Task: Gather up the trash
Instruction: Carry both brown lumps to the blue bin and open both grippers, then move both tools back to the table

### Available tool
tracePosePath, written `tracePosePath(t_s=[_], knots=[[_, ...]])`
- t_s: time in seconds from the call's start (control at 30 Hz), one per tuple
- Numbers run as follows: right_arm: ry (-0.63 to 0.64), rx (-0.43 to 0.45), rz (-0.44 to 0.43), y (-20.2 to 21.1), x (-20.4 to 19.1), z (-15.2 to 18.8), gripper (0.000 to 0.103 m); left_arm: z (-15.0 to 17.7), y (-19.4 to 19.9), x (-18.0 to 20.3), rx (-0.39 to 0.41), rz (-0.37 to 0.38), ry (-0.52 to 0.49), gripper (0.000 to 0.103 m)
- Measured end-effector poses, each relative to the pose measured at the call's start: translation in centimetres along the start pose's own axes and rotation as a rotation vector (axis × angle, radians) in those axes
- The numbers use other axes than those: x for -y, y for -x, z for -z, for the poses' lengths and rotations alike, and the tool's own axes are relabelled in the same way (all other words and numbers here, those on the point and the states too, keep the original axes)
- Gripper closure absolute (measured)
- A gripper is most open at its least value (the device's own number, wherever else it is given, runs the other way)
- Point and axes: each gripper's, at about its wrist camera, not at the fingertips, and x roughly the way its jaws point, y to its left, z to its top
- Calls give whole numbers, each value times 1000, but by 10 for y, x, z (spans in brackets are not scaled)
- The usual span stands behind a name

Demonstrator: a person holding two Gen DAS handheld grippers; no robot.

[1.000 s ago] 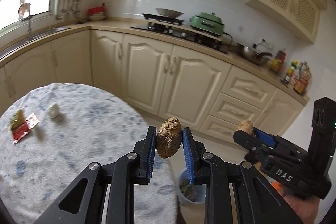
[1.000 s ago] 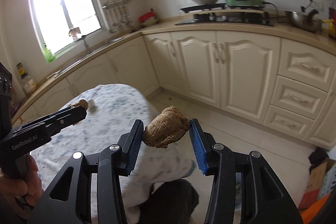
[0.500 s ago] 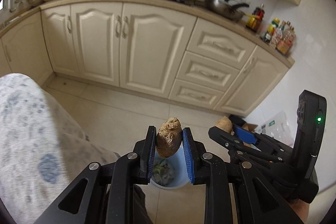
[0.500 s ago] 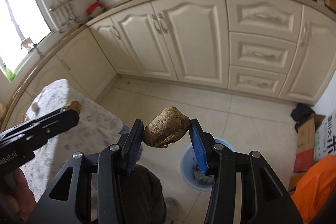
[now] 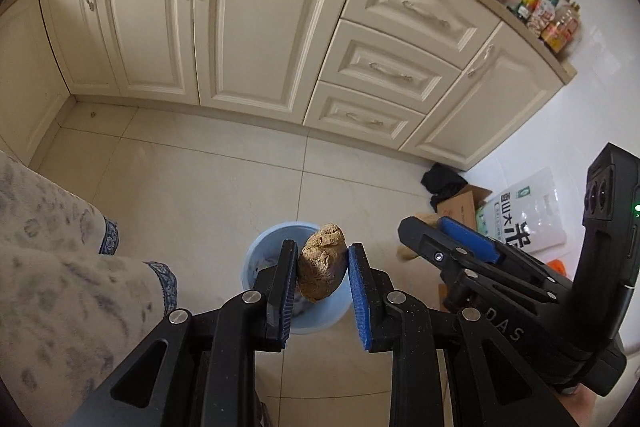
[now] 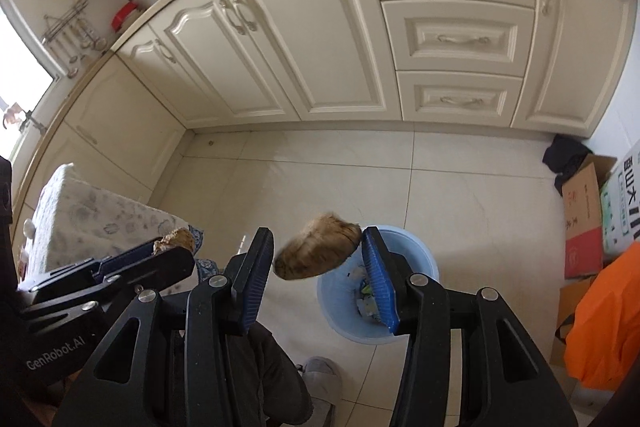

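Observation:
My left gripper (image 5: pixel 322 279) is shut on a brown lumpy piece of ginger (image 5: pixel 322 273) and holds it over the light blue trash bin (image 5: pixel 256 261) on the floor. My right gripper (image 6: pixel 318 263) holds a second brown ginger piece (image 6: pixel 316 253), blurred, between its blue pads, with a small gap at the left pad; the jaws look wider than before. The bin (image 6: pixel 416 307) sits just below and right of it, with scraps inside. Each gripper shows in the other's view: the right (image 5: pixel 448 247), the left (image 6: pixel 168 259).
Cream kitchen cabinets (image 5: pixel 248 15) line the far wall. The table with a patterned cloth (image 5: pixel 60 291) is at the left. Cardboard boxes (image 6: pixel 582 219), a white rice bag (image 5: pixel 528 211), dark cloth (image 5: pixel 444 183) and an orange bag (image 6: pixel 608 315) lie at the right.
Both grippers tilted down and moved from the table toward the bin, now right below them. The right gripper's jaws have widened and its ginger looks blurred and shifted.

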Motion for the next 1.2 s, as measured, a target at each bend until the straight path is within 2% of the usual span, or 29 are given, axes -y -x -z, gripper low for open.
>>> tracePosePath(t_s=[0.03, 0.07, 0.13, 0.2, 0.27, 0.3, 0.33, 0.5, 0.67, 0.7, 0.9, 1.1, 1.2], knots=[[-8, 0, 3, -1, 2, 0, 46, -3, -7, 1, -10, 0, -4, 78], [-18, 2, 8, -1, 5, -1, 35, -6, -13, 2, -27, 0, -9, 69], [-34, 11, 25, 1, 9, -1, 31, -11, -20, 0, -33, -30, 0, 53], [-51, 16, 17, 5, 13, -1, 25, -13, -20, 0, -5, -48, 12, 25], [-60, 33, 25, 9, 15, -1, 9, -15, -13, -2, 30, -76, 27, 8], [-65, 40, 24, 12, 15, -1, 6, -14, -9, -1, 44, -94, 29, 3], [-71, 45, 22, 14, 14, -1, 0, -14, -6, -1, 57, -107, 26, 2], [-101, 84, -3, 30, 4, -5, 0, -6, 29, 0, 133, -120, 42, 2], [-93, 152, -90, 60, -32, -16, 0, 30, 100, -16, 264, -123, 100, 1], [-73, 166, -110, 67, -47, -20, 0, 49, 121, -22, 293, -132, 114, 1], [80, 216, -226, 99, -155, -31, 0, 107, 229, -68, 464, -218, 211, 1], [246, 230, -354, 124, -275, -18, 0, 177, 320, -107, 567, -343, 330, 1], [316, 221, -404, 132, -328, -4, 0, 214, 356, -122, 591, -379, 384, 1]])
